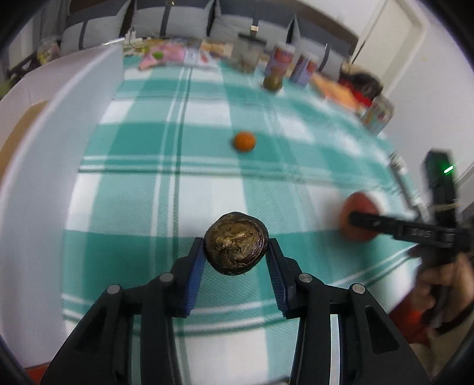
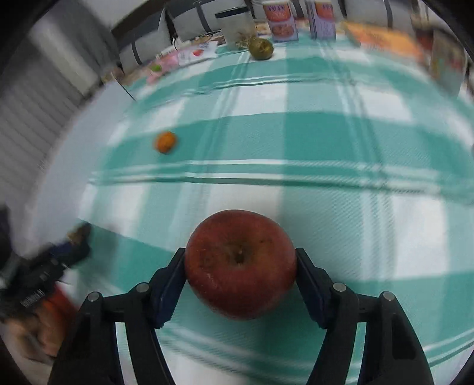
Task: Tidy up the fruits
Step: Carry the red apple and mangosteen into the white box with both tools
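My left gripper (image 1: 236, 250) is shut on a dark brown wrinkled fruit (image 1: 236, 247) and holds it above the green checked tablecloth (image 1: 148, 148). My right gripper (image 2: 240, 266) is shut on a red apple (image 2: 240, 268); the apple also shows in the left wrist view (image 1: 355, 207) at the right, with the right gripper (image 1: 364, 220) on it. A small orange fruit (image 1: 244, 141) lies mid-table, also in the right wrist view (image 2: 165, 142). A green-brown fruit (image 1: 272, 81) sits near the far edge, also in the right wrist view (image 2: 260, 49). The left gripper (image 2: 74, 245) shows blurred at the left.
Cartons (image 2: 280, 20), a clear jar (image 2: 235, 28) and packets (image 2: 382, 37) line the far edge of the table. A small green fruit (image 1: 157, 55) lies on pink packets at the far left. A white surface (image 1: 44, 124) borders the cloth on the left. Cushions stand behind.
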Demonstrator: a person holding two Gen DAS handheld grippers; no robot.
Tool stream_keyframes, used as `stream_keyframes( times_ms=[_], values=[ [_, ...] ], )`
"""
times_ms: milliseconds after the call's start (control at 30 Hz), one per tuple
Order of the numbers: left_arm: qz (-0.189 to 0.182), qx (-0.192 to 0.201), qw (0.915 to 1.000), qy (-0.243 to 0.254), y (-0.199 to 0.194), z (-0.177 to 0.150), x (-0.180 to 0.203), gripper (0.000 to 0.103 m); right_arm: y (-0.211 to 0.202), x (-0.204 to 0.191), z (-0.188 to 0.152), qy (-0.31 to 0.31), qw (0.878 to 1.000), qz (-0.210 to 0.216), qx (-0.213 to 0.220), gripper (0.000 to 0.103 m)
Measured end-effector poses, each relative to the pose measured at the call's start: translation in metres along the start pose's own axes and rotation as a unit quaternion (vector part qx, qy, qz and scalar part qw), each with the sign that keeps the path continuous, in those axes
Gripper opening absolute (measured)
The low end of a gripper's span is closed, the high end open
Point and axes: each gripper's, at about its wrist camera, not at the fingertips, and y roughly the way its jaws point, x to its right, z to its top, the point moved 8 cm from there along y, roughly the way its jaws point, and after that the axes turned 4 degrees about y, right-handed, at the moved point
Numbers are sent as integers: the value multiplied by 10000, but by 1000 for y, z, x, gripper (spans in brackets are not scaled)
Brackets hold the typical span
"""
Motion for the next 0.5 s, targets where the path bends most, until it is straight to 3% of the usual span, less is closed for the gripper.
stream_keyframes(
  times_ms=[133,300,400,500],
  values=[
    [-239,554,9978,-292,-70,33,-28,42,-15,-58,14,205,9946,1018,-73,70],
    [252,1027,9905,-875,-131,72,-120,42,-29,-195,45,-424,9784,2019,-119,70],
    [818,861,9838,-1340,-132,76,-196,42,-23,-289,54,-1149,9676,2242,-184,70],
    [1284,435,9748,-1771,-113,66,-263,42,2,-371,57,-1922,9591,2068,-213,70]
  ],
)
